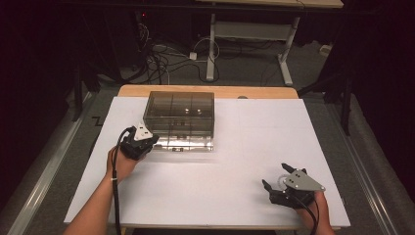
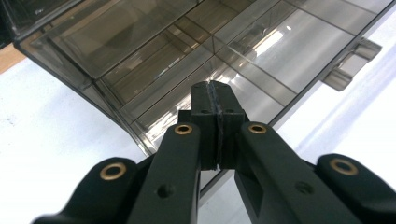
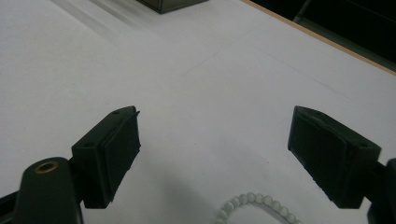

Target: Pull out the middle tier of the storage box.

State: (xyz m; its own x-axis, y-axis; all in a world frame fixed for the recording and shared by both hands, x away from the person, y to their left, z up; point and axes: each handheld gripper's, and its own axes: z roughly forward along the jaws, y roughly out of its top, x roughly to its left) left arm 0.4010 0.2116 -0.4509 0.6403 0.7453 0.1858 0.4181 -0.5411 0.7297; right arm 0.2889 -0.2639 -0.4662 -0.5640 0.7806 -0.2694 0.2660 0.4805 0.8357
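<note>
At about ten o'clock on the white bench [image 1: 205, 186], the left gripper [image 2: 216, 100] has its fingers pressed together on nothing, tips against the smoky plastic organiser box [image 1: 181, 120]. At four o'clock, the right gripper [image 3: 212, 149] holds its fingers wide apart over a white bead bracelet [image 3: 252, 207], cut off by the frame's bottom edge.

A compartment box [image 1: 182, 120] sits on the table's white sheet [image 1: 230, 161], toward the far left. My left gripper [image 1: 147, 142] is at the box's near left corner, up against its front wall. My right gripper [image 1: 278, 183] rests well apart at the near right, with a bead bracelet [image 3: 254, 205] lying just before it.
</note>
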